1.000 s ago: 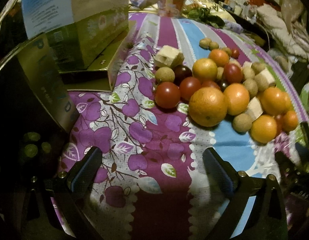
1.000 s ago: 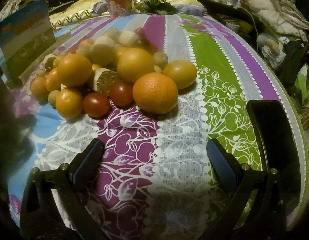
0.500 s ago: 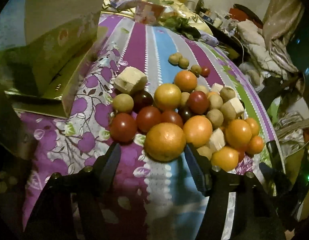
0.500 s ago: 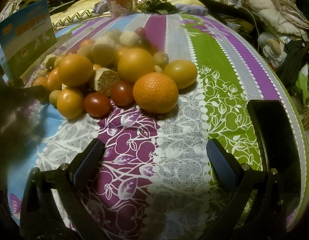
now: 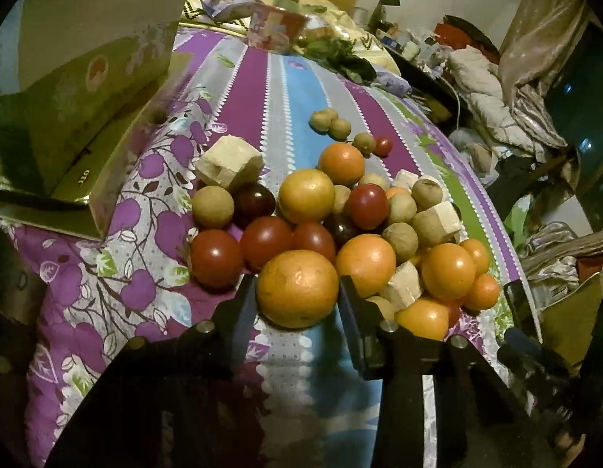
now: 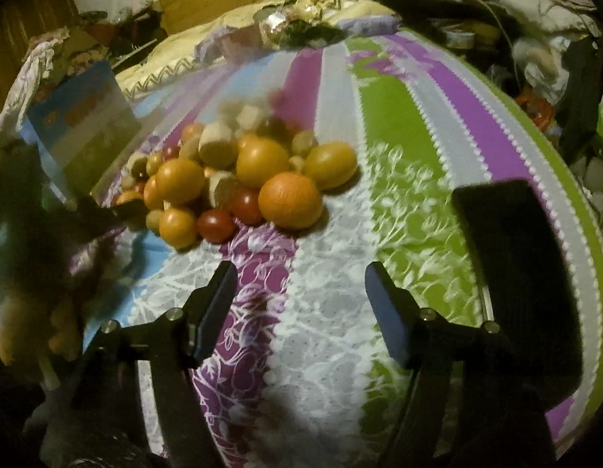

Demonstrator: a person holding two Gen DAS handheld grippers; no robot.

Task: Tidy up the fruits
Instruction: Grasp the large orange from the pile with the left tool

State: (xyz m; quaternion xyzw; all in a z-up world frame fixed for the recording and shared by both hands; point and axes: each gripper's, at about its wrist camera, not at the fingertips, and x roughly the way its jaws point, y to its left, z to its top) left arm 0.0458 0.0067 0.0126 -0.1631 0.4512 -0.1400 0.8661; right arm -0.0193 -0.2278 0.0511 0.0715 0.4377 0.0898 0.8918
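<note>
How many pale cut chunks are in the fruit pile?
4: one chunk far left, one back right, one right, one front right. Others may be hidden.

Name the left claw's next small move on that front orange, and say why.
Probably finish closing, then lift straight up. The left claw is closing with the big orange between its fingers, at the near edge of the fruit pile. A red tomato sits just beside the left finger, so a straight lift should avoid nudging it.

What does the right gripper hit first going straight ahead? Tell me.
Probably bare striped cloth. The right gripper, jaws closing on nothing, points down at it; the nearest orange lies farther on.
</note>
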